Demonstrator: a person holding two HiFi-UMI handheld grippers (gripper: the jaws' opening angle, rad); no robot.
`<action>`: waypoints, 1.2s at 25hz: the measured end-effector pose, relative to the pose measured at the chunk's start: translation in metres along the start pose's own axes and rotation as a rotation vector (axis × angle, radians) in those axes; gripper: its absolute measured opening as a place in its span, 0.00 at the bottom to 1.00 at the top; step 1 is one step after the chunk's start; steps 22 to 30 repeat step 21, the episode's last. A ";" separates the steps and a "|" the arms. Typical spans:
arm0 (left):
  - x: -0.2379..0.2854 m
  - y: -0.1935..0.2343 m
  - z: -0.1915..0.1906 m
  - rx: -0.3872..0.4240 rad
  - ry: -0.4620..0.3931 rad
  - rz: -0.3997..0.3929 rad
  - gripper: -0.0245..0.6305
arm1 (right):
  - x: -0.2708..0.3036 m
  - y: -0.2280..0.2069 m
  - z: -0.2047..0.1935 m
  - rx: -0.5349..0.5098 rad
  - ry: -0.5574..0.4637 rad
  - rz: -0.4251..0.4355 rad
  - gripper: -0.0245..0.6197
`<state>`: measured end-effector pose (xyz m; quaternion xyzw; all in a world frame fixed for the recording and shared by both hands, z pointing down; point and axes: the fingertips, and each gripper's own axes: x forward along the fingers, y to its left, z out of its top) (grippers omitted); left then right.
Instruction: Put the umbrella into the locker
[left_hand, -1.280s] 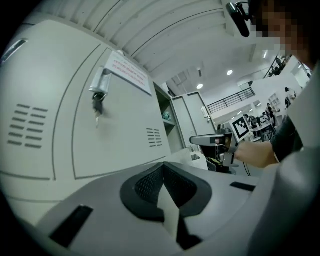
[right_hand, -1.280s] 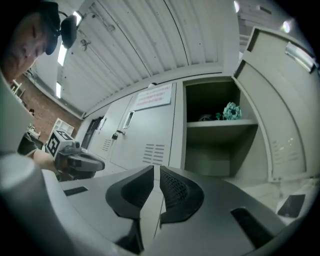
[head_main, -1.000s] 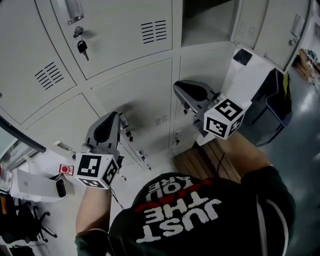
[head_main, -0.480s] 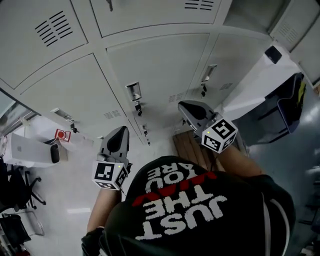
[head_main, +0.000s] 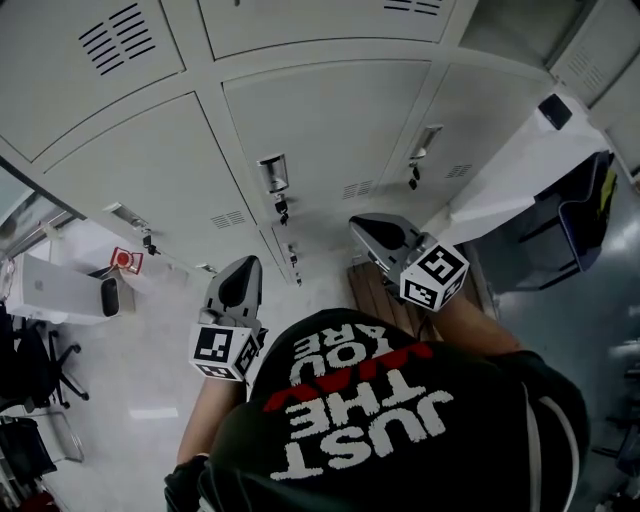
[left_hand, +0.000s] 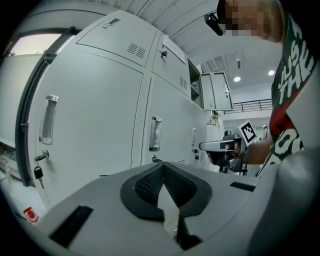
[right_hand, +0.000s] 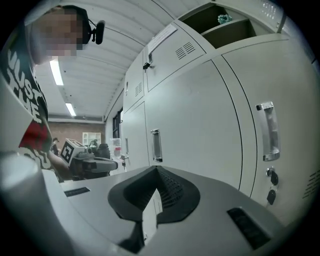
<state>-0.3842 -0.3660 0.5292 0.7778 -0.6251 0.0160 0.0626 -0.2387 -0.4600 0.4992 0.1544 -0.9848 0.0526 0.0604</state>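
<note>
Umbrella: I cannot tell where it is from my views. My left gripper (head_main: 247, 263) is closed with nothing in it. My right gripper (head_main: 356, 226) is closed and holds nothing too. Both point at the grey lockers (head_main: 320, 130). They are near the closed doors but do not touch them. The two grippers are side by side, a little apart. High up in the right gripper view, one open locker (right_hand: 220, 27) shows.

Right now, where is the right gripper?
Head view, right of centre: the right gripper points at the lower locker doors, over a wooden slatted board, the left gripper to its left.
</note>
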 end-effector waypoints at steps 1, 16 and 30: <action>0.000 0.000 0.001 0.003 -0.003 -0.002 0.05 | 0.000 0.001 0.001 -0.017 0.004 0.001 0.09; 0.003 0.004 0.015 0.014 -0.028 -0.007 0.05 | 0.000 -0.003 0.008 -0.053 0.011 -0.012 0.09; 0.003 0.005 0.017 0.010 -0.023 -0.003 0.05 | 0.000 -0.002 0.010 -0.058 0.013 -0.007 0.09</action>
